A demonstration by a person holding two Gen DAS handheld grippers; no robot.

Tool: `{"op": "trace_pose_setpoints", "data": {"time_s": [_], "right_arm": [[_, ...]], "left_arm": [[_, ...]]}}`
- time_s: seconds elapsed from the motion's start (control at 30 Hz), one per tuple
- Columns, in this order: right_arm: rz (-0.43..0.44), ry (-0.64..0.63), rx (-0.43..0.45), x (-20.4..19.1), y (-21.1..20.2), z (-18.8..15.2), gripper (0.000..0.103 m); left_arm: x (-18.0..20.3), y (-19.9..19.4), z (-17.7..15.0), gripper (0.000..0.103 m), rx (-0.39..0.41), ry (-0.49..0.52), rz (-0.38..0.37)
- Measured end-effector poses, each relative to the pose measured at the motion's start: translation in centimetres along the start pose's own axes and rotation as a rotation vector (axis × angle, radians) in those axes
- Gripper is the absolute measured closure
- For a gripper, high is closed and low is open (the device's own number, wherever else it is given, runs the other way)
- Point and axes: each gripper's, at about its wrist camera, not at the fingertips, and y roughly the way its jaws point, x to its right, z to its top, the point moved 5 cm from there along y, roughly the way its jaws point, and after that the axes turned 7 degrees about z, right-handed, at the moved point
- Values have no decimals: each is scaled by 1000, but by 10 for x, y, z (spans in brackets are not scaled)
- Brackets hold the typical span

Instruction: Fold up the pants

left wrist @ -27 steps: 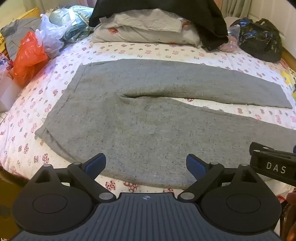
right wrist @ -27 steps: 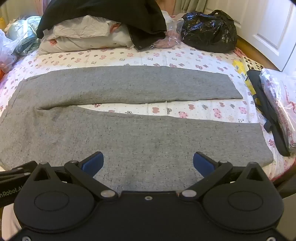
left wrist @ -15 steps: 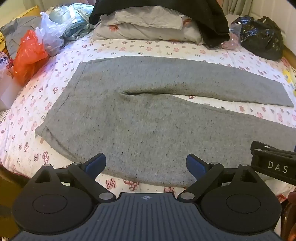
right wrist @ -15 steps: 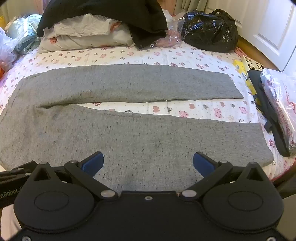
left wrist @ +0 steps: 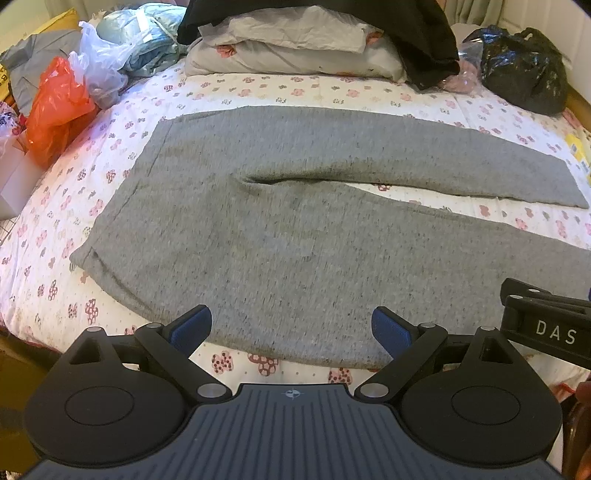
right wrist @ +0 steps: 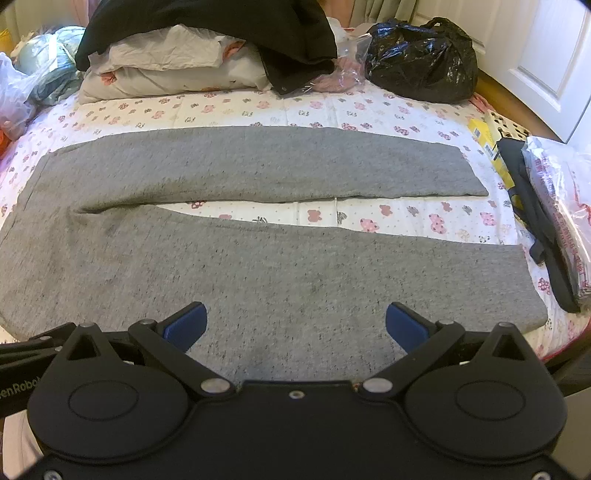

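Observation:
Grey pants [left wrist: 280, 236] lie flat on the flowered bedsheet [left wrist: 55, 221], waistband at the left, both legs spread toward the right with a narrow gap between them. The pants also fill the right wrist view [right wrist: 258, 266]. My left gripper [left wrist: 291, 328] is open and empty, hovering over the near edge of the seat and thigh. My right gripper [right wrist: 295, 325] is open and empty over the near leg. The right gripper's body shows at the right edge of the left wrist view [left wrist: 546, 328].
Pillows [left wrist: 295, 48] under a black garment [left wrist: 424, 33] lie at the head of the bed. An orange bag [left wrist: 55, 107] and clear plastic bags [left wrist: 107, 59] sit at left. A black bag [right wrist: 421, 62] is at back right; a dark strap and plastic package [right wrist: 554, 206] lie at right.
Both grippers have drifted slightly forward and lower over the near edge of the pants. The pants have not moved. Both jaws stay open.

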Motion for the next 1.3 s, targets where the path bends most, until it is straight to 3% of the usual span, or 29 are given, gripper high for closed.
{"op": "trace_pose_setpoints", "data": {"time_s": [1.3], "right_arm": [[13, -5, -14, -3, 1, -3, 0]], "left_arm": [[1, 6, -5, 9, -28, 7, -10]]}}
